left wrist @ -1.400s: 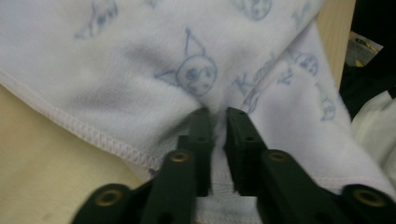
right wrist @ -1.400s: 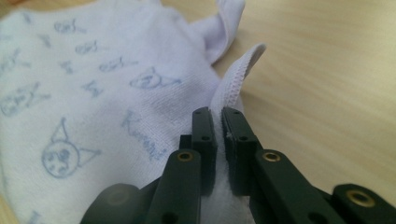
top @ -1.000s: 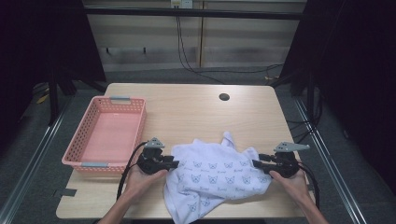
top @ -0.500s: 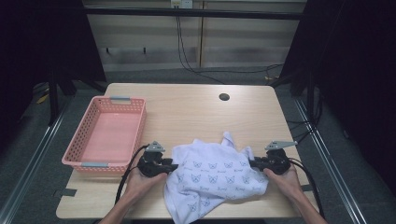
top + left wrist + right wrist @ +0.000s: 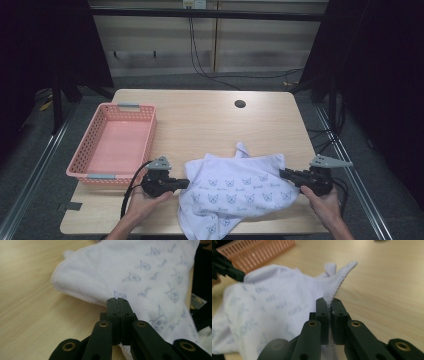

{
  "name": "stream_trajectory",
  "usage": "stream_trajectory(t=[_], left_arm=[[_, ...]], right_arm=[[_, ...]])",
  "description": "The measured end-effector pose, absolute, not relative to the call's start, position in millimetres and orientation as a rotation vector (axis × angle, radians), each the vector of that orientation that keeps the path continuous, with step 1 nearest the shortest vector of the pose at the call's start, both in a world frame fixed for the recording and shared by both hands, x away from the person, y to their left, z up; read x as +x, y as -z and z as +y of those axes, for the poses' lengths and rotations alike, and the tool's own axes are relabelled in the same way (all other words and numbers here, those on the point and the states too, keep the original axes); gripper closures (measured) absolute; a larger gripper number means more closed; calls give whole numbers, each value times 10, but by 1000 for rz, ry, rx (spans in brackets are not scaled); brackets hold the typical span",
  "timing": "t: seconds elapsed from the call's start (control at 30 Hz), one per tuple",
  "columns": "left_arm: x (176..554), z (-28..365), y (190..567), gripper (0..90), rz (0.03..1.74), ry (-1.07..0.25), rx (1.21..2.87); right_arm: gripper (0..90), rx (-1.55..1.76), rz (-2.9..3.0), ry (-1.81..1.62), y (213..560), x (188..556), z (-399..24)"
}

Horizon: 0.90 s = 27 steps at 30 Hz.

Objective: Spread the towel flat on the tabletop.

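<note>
We see both tools just closed on the white printed cloth: the left tool pinches its left edge, the right tool its hemmed right edge. The cloth lies on the bench beside the pink basket, now ready for lifting or spreading.

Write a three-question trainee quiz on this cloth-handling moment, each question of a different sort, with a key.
1. True or false: the white printed cloth lies inside the pink basket.
2. Multiple choice: what is the right gripper doing? A) hanging open above the table B) clamped on the cloth's ribbed hem C) holding the basket's handle
3. Fill in: the left gripper is shut on the cloth's ____ .

Key
1. False: the cloth lies on the wooden table, beside the basket.
2. B
3. edge
</note>
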<state>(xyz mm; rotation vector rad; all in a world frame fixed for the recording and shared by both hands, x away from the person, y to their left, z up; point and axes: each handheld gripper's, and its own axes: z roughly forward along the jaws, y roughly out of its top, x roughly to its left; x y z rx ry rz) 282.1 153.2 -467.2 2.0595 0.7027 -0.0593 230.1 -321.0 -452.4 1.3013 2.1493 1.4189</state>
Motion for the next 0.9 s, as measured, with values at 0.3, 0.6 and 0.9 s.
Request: stream_trajectory(t=[0.3,0.6,0.9], left_arm=[[2834,1727,4167,890,672,-80,1925],[3242,1880,3438,890,672,-250,1809],[4045,1830,3269,885,811,-325,1757]], right_arm=[[866,1185,1954,-1568,3963,2141,-3276],[866,1080,1825,-1623,3291,2701,-3266],[856,1144,1815,-1555,3014,3713,-3187]])
